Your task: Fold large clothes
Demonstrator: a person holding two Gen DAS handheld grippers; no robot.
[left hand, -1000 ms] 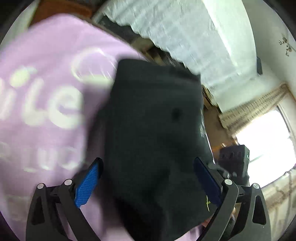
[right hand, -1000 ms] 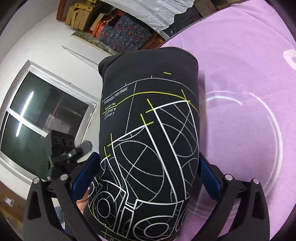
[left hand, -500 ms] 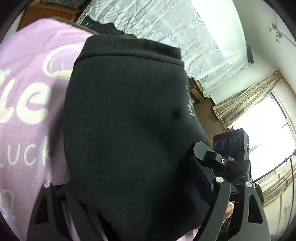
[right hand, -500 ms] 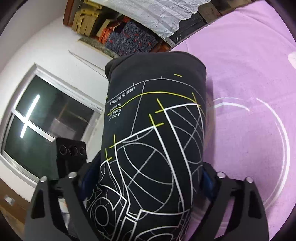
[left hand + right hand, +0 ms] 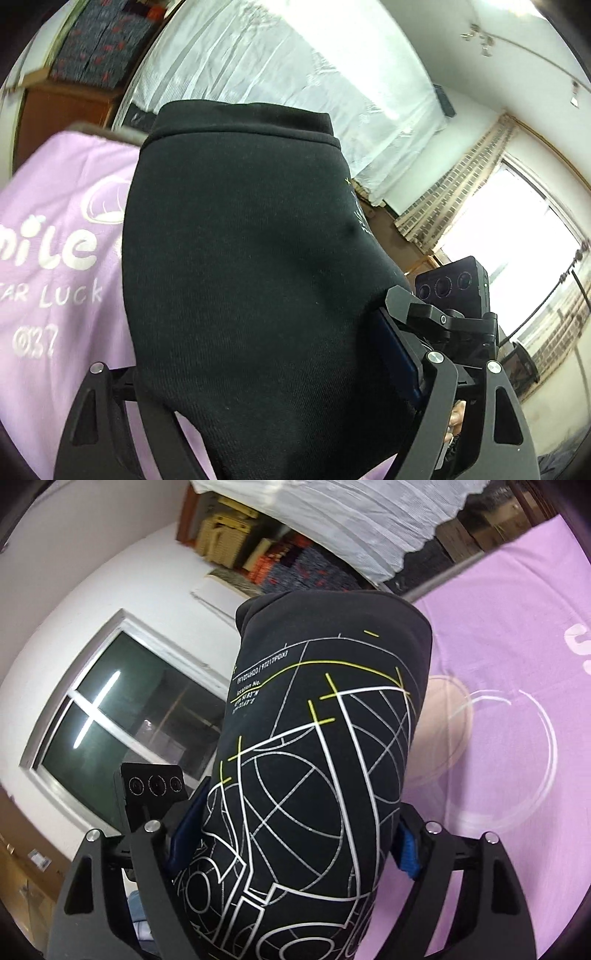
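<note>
A black garment (image 5: pixel 251 266) with a white and yellow line print (image 5: pixel 325 775) is bunched thick between the fingers of both grippers and held up above the purple sheet (image 5: pixel 55 295). My left gripper (image 5: pixel 266 373) is shut on the plain black side. My right gripper (image 5: pixel 295 845) is shut on the printed side. Each gripper shows in the other's view, close by: the right one (image 5: pixel 454 317) and the left one (image 5: pixel 151 794). The fingertips are mostly hidden by cloth.
The purple sheet with white lettering covers the surface below (image 5: pixel 517 701). A white lace curtain (image 5: pixel 295 74) hangs at the far edge. A bright window (image 5: pixel 524 240) is on one side, a dark window (image 5: pixel 122 716) on the other. Stacked boxes (image 5: pixel 229 542) stand behind.
Both grippers have closed from wide open onto the garment. They have lifted and tilted up with it, so more of the room and less of the sheet shows.
</note>
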